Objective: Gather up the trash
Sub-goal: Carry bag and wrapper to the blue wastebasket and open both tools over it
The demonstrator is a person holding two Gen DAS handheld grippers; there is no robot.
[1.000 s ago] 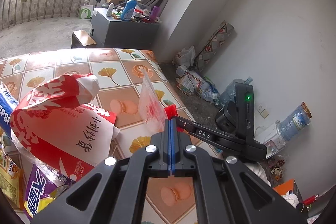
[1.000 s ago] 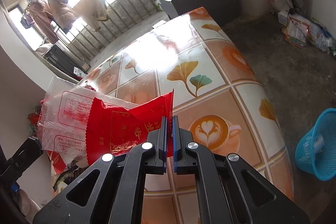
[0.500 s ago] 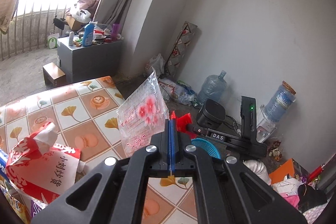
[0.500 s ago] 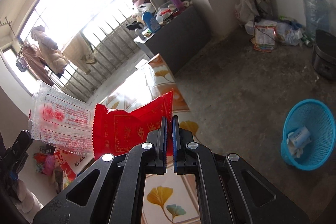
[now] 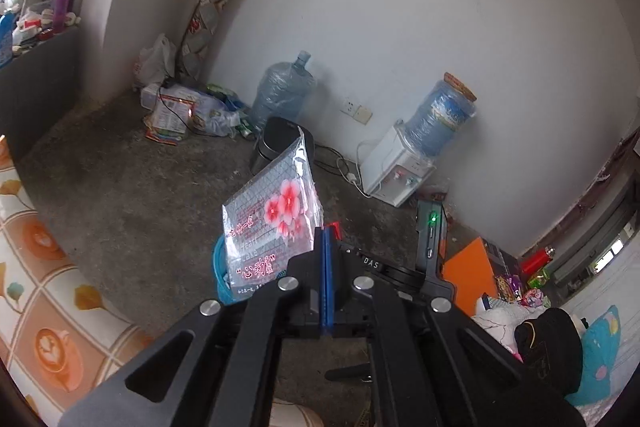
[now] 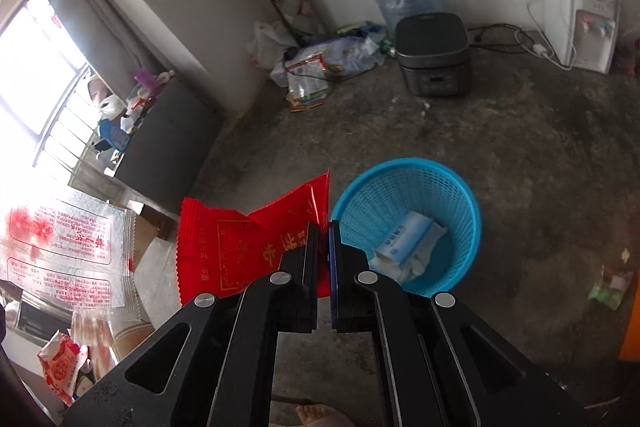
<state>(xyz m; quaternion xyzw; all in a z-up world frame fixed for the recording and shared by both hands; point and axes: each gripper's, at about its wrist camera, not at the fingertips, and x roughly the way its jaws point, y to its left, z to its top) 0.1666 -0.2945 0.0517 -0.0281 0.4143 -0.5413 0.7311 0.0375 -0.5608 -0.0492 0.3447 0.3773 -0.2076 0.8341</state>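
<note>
Red wrapper (image 6: 240,251) — pinched in right claw (image 6: 324,227) — stretches leftward.

Clear wrapper (image 5: 272,227), clamped at the left claw's tip and standing up-left of it: red "心动" in quotation marks, with fainter "Heart" and "Cake" above. Black device (image 5: 374,263) just right of that claw: white letters "DAS". Remaining print illegible.

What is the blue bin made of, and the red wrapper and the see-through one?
The blue bin looks like moulded plastic: its wall is an open mesh. The red wrapper seems thin glossy plastic film, creased, with zigzag-cut edges. The see-through wrapper looks like clear shiny film with a faint grid and printed red flowers.
</note>
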